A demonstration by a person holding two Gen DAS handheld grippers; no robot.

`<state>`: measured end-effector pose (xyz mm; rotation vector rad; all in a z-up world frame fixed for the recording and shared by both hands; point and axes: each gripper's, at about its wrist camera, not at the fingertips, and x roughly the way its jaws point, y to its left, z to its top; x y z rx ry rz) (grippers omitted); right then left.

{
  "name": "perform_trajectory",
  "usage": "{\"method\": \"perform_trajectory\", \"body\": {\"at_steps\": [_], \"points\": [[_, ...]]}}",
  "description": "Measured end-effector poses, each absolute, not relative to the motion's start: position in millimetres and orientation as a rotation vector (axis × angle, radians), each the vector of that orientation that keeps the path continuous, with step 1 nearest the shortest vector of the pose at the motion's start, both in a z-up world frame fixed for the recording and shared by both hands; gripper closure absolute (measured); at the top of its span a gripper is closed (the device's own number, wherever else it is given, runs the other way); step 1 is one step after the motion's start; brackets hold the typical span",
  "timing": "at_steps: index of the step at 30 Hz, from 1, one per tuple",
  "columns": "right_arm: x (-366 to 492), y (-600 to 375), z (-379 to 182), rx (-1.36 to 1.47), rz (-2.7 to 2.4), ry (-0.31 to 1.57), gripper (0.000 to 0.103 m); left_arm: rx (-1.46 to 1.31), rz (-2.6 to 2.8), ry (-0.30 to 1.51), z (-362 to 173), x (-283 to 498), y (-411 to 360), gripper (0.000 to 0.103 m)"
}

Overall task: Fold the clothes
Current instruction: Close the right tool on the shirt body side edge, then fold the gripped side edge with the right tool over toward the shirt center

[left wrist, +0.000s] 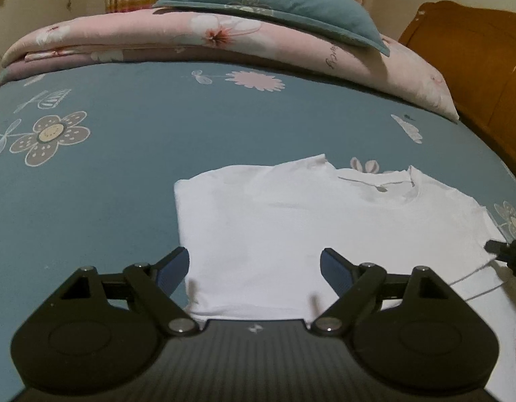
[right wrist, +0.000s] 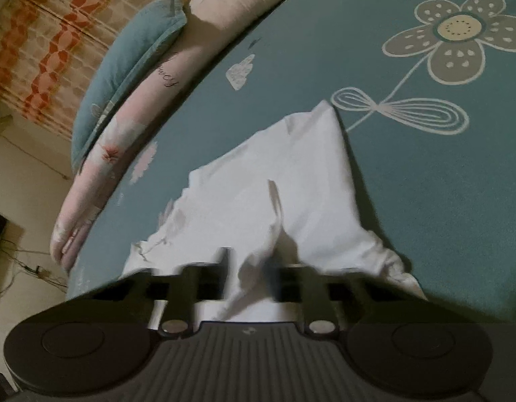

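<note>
A white T-shirt (left wrist: 291, 217) lies on the teal flowered bed sheet (left wrist: 123, 167), its left side folded in and its collar (left wrist: 385, 184) toward the far right. My left gripper (left wrist: 254, 253) hovers open over the shirt's near left part, with the blue pads (left wrist: 175, 268) wide apart and nothing pinched. In the right wrist view the picture is blurred. There my right gripper (right wrist: 252, 264) is shut on a bunched fold of the white T-shirt (right wrist: 291, 174), which rises into a peak ahead of it. The right gripper's tip (left wrist: 507, 251) also shows at the shirt's right edge.
A folded pink floral quilt (left wrist: 190, 43) with a teal pillow (left wrist: 274, 3) on top lies along the far side of the bed. A wooden headboard (left wrist: 475, 67) stands at the right. A patterned curtain (right wrist: 40, 33) and floor cables (right wrist: 23, 268) lie beyond the bed.
</note>
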<state>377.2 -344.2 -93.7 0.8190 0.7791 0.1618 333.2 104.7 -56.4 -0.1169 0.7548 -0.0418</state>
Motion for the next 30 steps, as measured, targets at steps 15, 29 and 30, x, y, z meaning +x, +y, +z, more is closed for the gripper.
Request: {"method": "perform_trajectory", "body": {"at_steps": [15,29,30], "points": [[353,-352,-79,0.707,0.131,0.754,0.098,-0.127,-0.01,0.761,-58,335,113,0.018],[336,-333,-36,0.507,0.078,0.671,0.08,-0.276,0.133,0.745,-53,328,187,0.018],[339,-323,-31,0.491,0.121,0.685,0.08,-0.267,0.139,0.75,-54,327,189,0.018]]}}
